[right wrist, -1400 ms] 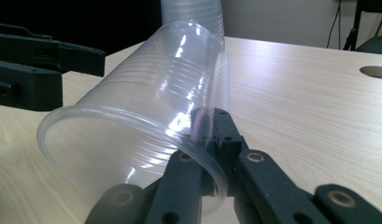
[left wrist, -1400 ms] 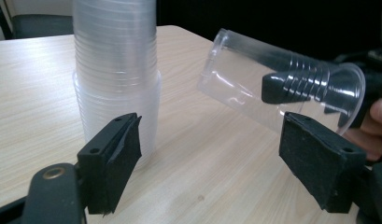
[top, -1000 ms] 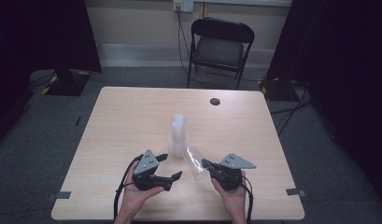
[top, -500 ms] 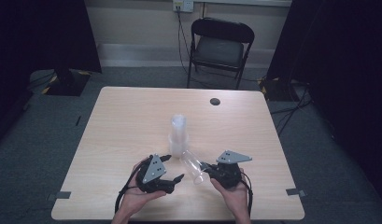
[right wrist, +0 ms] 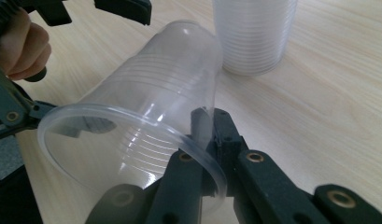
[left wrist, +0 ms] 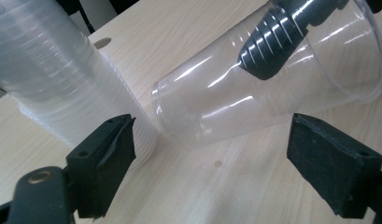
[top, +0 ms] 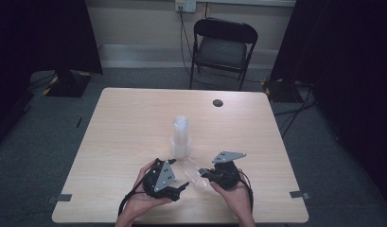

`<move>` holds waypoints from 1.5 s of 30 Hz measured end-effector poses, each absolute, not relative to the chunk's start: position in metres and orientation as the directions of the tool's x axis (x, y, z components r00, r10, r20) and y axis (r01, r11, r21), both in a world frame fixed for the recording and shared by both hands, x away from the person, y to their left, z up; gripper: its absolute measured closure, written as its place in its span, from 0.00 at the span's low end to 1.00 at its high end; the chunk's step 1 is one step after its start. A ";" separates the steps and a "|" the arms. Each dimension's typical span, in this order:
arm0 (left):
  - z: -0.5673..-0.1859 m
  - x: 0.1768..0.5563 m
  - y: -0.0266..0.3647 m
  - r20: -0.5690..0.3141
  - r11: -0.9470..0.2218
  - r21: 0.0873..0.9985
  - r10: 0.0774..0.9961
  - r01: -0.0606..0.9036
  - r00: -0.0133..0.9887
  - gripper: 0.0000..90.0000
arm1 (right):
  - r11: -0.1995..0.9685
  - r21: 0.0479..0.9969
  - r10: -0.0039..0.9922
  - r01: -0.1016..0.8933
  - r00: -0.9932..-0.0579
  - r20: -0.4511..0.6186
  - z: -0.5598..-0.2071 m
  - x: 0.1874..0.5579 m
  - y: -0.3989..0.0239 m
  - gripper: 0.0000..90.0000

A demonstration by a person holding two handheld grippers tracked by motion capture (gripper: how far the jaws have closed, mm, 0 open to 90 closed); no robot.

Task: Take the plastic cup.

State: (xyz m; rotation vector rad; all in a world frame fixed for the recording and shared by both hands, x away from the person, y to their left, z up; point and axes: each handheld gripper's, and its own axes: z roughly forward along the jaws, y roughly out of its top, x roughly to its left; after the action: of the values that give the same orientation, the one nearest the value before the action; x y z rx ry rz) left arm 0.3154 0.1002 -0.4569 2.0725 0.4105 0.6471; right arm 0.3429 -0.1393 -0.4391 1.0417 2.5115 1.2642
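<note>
Clear plastic cup is pinched at its rim by your right gripper; your left gripper jaws have just spread wide beside it.

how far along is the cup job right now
Done: one clear cup is off the cup stack and lies on its side. In hand: the right claw is shut on its rim wall, one jaw inside. The left claw, whose jaws have just been opening, stands open around the cup's base without touching. Left: probably setting it down on the table; the stack looks untouched.
</note>
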 end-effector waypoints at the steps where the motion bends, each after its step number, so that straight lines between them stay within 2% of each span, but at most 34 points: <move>1: -0.457 0.315 0.100 0.301 -0.544 0.839 0.508 0.029 0.807 0.17 | 0.410 0.750 0.639 0.520 -0.750 0.171 -0.439 0.343 -0.139 0.99; 13: -0.460 0.314 0.089 0.383 -0.574 0.816 0.442 -0.072 0.811 0.16 | 0.413 0.742 0.634 0.527 -0.752 0.181 -0.434 0.345 -0.139 0.99; 19: -0.461 0.314 0.086 0.403 -0.583 0.807 0.434 -0.090 0.806 0.13 | 0.426 0.729 0.625 0.536 -0.757 0.191 -0.431 0.347 -0.136 0.99; 27: -0.465 0.316 0.082 0.374 -0.565 0.821 0.437 -0.074 0.818 0.12 | 0.431 0.729 0.624 0.533 -0.759 0.186 -0.430 0.349 -0.129 0.99; 30: -0.465 0.316 0.082 0.357 -0.548 0.833 0.427 -0.076 0.831 0.17 | 0.419 0.739 0.626 0.528 -0.757 0.186 -0.429 0.349 -0.128 0.99; 35: -0.466 0.317 0.081 0.352 -0.550 0.832 0.428 -0.069 0.832 0.18 | 0.396 0.748 0.629 0.533 -0.751 0.201 -0.429 0.350 -0.126 0.99; 45: -0.468 0.314 0.074 0.369 -0.560 0.824 0.415 -0.087 0.832 0.22 | 0.417 0.709 0.629 0.568 -0.744 0.227 -0.430 0.355 -0.117 0.98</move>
State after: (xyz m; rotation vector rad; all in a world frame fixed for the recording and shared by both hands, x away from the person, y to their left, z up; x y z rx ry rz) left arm 0.3144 0.0741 -0.4680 2.0684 0.2404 0.6726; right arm 0.3546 -0.1168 -0.4304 1.0923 2.5816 1.2458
